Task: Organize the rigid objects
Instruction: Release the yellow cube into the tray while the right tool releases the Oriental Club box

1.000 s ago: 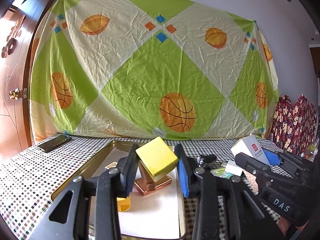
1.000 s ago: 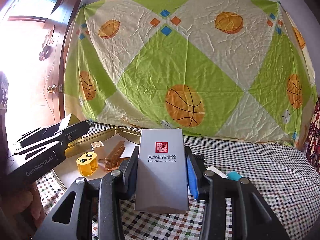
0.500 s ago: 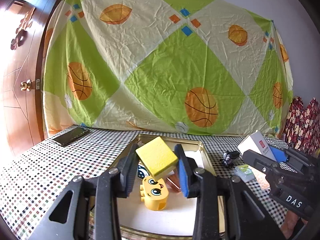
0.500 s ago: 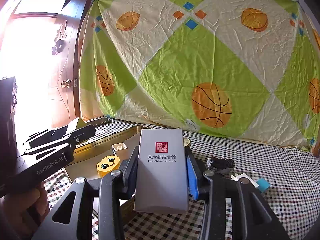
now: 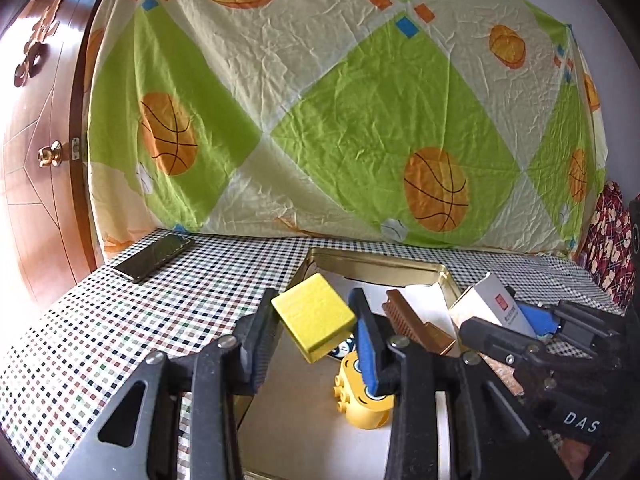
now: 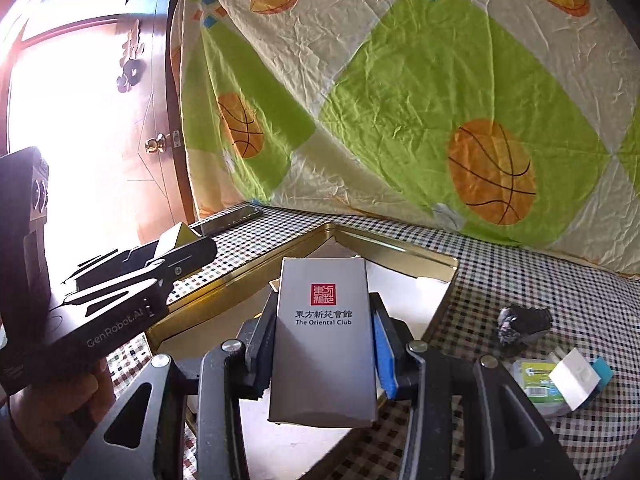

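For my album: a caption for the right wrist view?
Right gripper holding a grey box over a gold tray.

Yellow block point(image 5: 314, 316), grey box point(image 6: 324, 344) w/ red seal, gold tray point(image 5: 380, 264) — tabletop point(image 5: 120, 320) checked blk/white.

We note a basketball-print sheet point(image 5: 340, 120) behind the checked tablecloth point(image 5: 120, 320), a wooden door point(image 5: 32, 152) at left.
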`<state>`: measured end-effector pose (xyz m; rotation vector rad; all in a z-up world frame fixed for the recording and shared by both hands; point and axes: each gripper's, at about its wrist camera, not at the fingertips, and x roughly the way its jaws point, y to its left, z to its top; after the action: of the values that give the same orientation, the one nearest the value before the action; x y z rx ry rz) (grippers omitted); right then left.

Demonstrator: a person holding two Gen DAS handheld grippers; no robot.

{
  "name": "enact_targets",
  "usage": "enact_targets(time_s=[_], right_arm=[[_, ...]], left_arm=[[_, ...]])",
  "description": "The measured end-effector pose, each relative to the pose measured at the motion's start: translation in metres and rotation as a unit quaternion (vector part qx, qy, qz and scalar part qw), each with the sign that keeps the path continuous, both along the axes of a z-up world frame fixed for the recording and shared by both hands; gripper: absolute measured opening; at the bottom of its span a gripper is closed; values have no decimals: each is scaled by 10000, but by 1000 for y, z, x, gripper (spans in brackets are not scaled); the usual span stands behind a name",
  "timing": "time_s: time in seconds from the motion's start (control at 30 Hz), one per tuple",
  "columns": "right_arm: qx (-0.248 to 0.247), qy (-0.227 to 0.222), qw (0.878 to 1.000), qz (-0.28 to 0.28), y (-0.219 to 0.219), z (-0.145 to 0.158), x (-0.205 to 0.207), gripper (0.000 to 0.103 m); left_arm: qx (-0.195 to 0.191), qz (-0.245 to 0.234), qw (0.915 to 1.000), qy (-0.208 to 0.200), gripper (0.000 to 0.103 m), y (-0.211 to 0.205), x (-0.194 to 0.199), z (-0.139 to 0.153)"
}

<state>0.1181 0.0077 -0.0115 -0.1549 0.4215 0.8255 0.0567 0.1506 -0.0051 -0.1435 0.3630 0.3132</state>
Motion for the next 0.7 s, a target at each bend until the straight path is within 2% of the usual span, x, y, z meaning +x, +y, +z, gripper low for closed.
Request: enact_targets(time_s=[0.1, 0.23, 0.4, 0.7], right_arm=[[-346, 115, 9993, -123, 16, -8, 7, 44], [-489, 603, 9970, 58, 24, -21, 12, 44], [-889, 744, 9933, 24, 35, -34, 15, 44], [-1077, 841, 9905, -161, 38, -35, 34, 44]], left_arm=[[-30, -70, 9996, 260, 35, 6, 11, -6], [-112, -192, 9983, 531, 35, 11, 19, -13], [-49, -331, 9963, 787, 35, 8, 29, -20], [209, -464, 9893, 1369, 35, 1, 51, -33]])
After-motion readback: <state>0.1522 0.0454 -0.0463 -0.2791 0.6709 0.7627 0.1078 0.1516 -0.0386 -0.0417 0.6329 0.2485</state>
